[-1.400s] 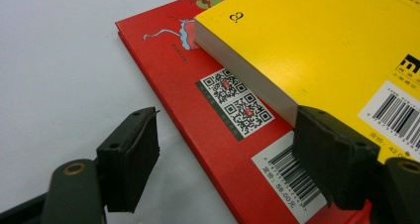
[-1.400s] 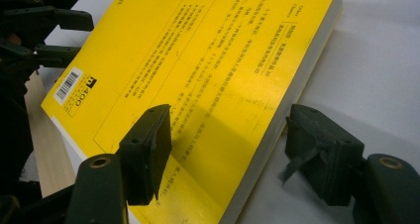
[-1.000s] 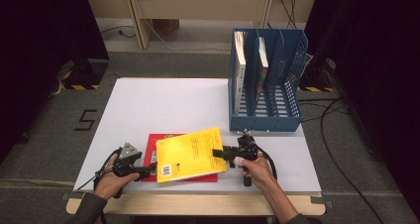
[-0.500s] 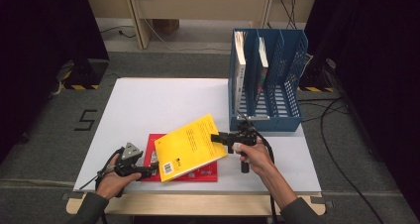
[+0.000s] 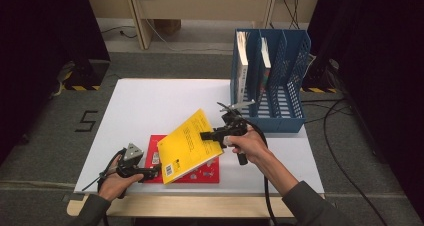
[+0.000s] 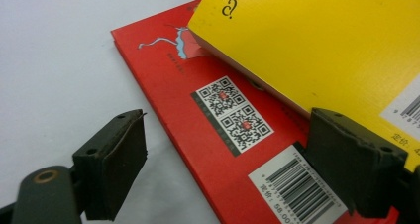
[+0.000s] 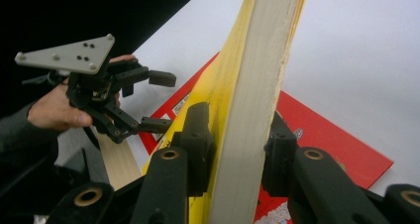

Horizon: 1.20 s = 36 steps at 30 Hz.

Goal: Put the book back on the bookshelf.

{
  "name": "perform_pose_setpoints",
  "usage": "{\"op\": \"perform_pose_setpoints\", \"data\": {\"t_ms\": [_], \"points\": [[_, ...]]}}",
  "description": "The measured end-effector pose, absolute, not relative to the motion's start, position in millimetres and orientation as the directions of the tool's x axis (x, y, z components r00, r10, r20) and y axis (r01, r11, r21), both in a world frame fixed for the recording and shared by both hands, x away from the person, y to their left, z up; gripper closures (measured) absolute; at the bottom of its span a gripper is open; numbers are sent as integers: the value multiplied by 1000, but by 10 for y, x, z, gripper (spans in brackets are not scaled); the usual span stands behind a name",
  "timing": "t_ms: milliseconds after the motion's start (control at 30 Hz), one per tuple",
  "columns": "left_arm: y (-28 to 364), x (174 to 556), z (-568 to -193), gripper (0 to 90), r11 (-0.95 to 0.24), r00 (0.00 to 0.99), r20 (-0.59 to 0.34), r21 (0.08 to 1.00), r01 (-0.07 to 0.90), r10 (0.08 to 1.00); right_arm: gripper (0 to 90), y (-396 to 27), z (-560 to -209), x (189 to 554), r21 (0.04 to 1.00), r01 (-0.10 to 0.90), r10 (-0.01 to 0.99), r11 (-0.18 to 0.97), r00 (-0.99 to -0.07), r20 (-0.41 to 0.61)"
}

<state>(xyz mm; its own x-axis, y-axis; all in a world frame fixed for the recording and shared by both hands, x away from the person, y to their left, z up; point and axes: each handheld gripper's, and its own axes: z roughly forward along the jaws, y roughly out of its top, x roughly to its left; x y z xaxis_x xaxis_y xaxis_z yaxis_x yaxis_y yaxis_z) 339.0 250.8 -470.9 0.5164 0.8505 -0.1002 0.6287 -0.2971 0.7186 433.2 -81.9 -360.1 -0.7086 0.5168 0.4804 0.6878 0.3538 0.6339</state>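
While the yellow book is lifted at one edge, the scene reads as follows.

High view, right gripper (image 5: 206, 135): jaws clamped on the upper right edge of the yellow book (image 5: 190, 145); they have just been closing, with the book between them.
High view, yellow book: tilted, right edge raised, lower left corner resting on the red book (image 5: 206, 172).
High view, red book: flat on the white table (image 5: 150, 101), near its front edge.
High view, left gripper (image 5: 156, 172): held low at the red book's left edge.
High view, blue file rack (image 5: 285, 66): at the table's far right, with upright books in its left compartments.

Left gripper view, left gripper (image 6: 247, 167): jaws apart, just opened further, pressing on nothing; the red book's (image 6: 198, 135) corner lies between them, the yellow book (image 6: 322, 45) overlapping it.

Right gripper view, right gripper (image 7: 237, 154): pads pressed on both covers of the yellow book (image 7: 252, 85), page edge facing the camera.
Right gripper view, left gripper (image 7: 158, 101): farther off, jaws spread.
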Motion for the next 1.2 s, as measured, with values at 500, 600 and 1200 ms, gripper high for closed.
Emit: {"op": "perform_pose_setpoints", "data": {"t_ms": [500,600,1200], "points": [[2782,3444,-4698,151,-181,405,-138,735,654,904,752,-1134,-2906,4358,641,602,597,477,-757,266],[2790,3450,-4707,152,-183,404,-136,731,657,905,753,-1187,-2836,4349,637,600,615,484,-751,240],[2963,3524,-4758,151,-177,321,-74,708,684,944,748,-1759,-2708,4265,562,647,717,516,-685,130]]}}
